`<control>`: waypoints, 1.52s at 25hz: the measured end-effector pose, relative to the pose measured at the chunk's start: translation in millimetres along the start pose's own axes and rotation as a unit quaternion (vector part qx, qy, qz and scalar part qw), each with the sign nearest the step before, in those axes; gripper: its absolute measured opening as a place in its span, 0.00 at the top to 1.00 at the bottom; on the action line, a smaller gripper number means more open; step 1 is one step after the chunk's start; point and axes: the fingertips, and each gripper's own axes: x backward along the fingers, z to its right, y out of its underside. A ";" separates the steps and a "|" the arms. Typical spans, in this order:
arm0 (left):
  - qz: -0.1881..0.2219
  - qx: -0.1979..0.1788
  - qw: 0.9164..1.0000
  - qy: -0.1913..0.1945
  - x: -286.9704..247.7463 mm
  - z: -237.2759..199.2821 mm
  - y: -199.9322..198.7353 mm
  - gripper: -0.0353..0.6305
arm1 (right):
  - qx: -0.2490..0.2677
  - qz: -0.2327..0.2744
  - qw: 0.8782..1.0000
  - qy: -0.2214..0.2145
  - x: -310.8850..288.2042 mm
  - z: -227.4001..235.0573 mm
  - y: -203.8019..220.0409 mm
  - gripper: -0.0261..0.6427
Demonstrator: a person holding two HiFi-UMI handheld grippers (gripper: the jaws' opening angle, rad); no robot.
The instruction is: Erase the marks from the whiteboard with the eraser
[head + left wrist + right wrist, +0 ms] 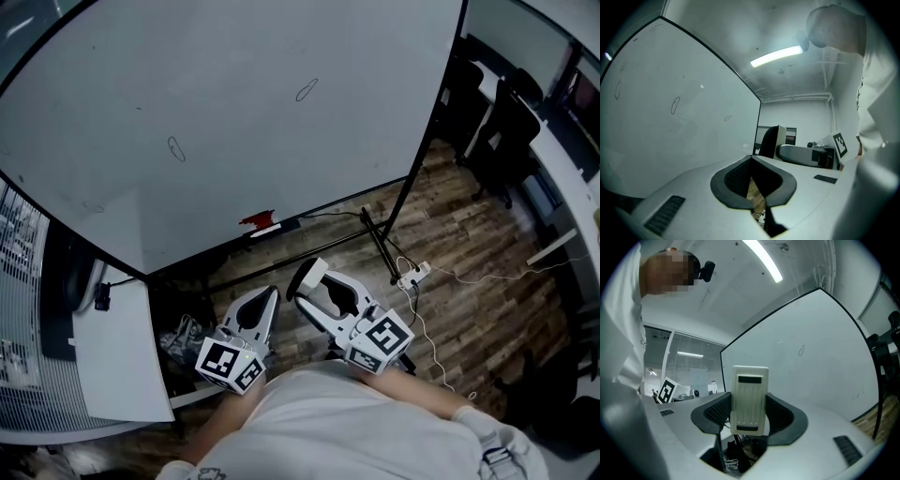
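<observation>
Right gripper (749,420) clamps the eraser (749,397) upright, near the body and apart from the whiteboard (234,112). Two oval marks (307,90) show on the board. Left gripper (754,185): jaws together, empty.

Free space before the whiteboard (234,103); stand (380,246) beneath.

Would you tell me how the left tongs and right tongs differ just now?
The left tongs are empty; the right tongs grip the white eraser. The left jaws meet at the tips; the right jaws are parted by the eraser. Both are off the whiteboard.
</observation>
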 end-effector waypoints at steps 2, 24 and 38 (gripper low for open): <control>0.009 -0.005 1.000 -0.010 -14.5 -5.3 -8.0 0.94 | 0.002 0.000 1.000 -0.006 -4.2 15.1 -4.4 0.60; 0.013 -0.001 0.999 -0.039 -189.3 -49.0 -25.0 0.94 | -0.003 -0.057 0.996 -0.069 -40.3 171.4 -28.6 0.60; 0.003 -0.049 0.998 -0.035 -211.3 -78.8 -54.5 0.94 | 0.221 -0.092 0.970 -0.040 -108.8 232.3 -86.5 0.60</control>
